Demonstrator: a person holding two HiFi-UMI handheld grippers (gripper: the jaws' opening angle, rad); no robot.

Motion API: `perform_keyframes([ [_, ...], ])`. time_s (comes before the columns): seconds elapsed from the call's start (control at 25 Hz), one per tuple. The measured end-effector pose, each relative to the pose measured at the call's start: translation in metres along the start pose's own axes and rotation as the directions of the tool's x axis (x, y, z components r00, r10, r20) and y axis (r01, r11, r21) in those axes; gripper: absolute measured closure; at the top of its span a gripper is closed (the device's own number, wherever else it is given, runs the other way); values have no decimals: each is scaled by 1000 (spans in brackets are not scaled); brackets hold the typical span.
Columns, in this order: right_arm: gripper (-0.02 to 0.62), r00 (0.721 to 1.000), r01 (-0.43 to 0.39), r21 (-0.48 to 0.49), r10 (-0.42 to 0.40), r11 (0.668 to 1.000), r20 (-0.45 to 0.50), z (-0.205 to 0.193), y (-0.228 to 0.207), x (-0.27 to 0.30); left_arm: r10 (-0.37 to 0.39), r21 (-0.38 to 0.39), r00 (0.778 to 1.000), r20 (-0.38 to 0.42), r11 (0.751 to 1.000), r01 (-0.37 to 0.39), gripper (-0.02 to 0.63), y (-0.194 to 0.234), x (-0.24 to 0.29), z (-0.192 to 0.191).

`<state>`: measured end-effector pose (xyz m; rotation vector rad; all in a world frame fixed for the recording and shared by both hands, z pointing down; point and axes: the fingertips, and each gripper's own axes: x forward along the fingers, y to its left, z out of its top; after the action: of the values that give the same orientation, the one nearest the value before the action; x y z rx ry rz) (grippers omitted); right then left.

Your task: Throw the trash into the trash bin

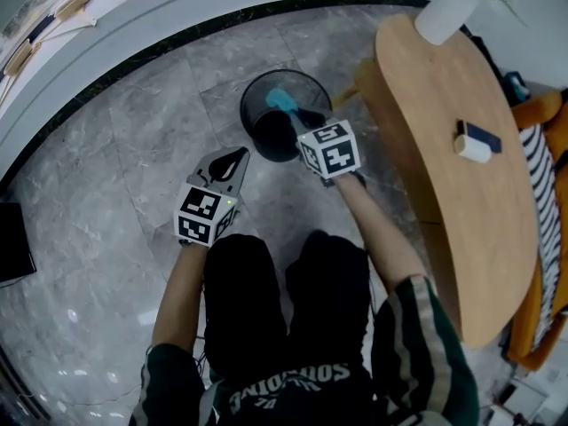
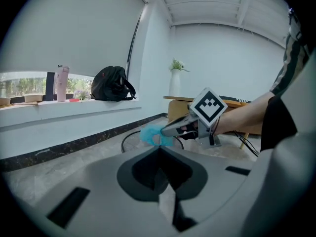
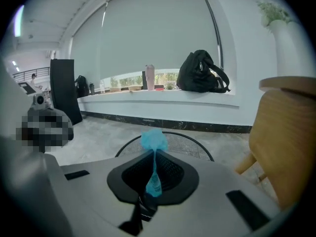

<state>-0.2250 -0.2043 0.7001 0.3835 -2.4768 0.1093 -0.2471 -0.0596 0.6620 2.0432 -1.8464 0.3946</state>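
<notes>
My right claw: clamped on the blue crumpled wad, held over the mouth of the black mesh trash bin, so letting go should drop it inside | My left claw: jaws together, empty, parked beside the bin, out of the drop path | Step: release not yet made

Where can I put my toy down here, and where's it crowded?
The wooden table is bare between the white vase and the small white-and-blue thing, and again past it. The grey floor left of the trash bin is bare too. Crowded: over the bin, where the right claw holds blue trash.
</notes>
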Motion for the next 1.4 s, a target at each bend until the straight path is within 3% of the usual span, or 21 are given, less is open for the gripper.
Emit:
perform_keyframes([
  [0.16, 581, 999, 16, -47, -18, 999, -39, -16, 0, 9, -10, 1, 1000, -10, 1000, 10, 605, -1, 0, -4],
  [0.2, 542, 999, 23, -49, -25, 999, -43, -17, -1, 9, -11, 2, 1000, -10, 1000, 11, 604, -1, 0, -3],
  [0.32, 485, 998, 46, -38, -48, 998, -43, -19, -7, 5, -16, 6, 1000, -8, 1000, 17, 604, 0, 0, 1],
  [0.56, 459, 998, 54, 13, -54, 998, -26, -21, -11, -13, -48, 19, 999, 6, 999, 48, 604, -6, 7, 12],
  [0.8, 463, 995, 58, 57, -62, 997, 79, 14, -19, -51, -99, 46, 994, 53, 994, 97, 604, -25, 19, 49],
  [0.92, 496, 988, 78, 66, -86, 995, 132, 41, -25, -77, -125, 63, 989, 84, 991, 120, 604, -33, 25, 76],
  [1.0, 566, 978, 100, 78, -112, 992, 174, 57, -33, -95, -142, 79, 984, 105, 988, 134, 604, -39, 31, 95],
  [1.08, 591, 963, 131, 85, -147, 988, 225, 74, -44, -113, -165, 105, 978, 129, 983, 152, 604, -46, 38, 115],
  [1.4, 594, 917, 216, 95, -235, 972, 323, 123, -85, -185, -230, 168, 953, 198, 966, 198, 604, -70, 60, 192],
])
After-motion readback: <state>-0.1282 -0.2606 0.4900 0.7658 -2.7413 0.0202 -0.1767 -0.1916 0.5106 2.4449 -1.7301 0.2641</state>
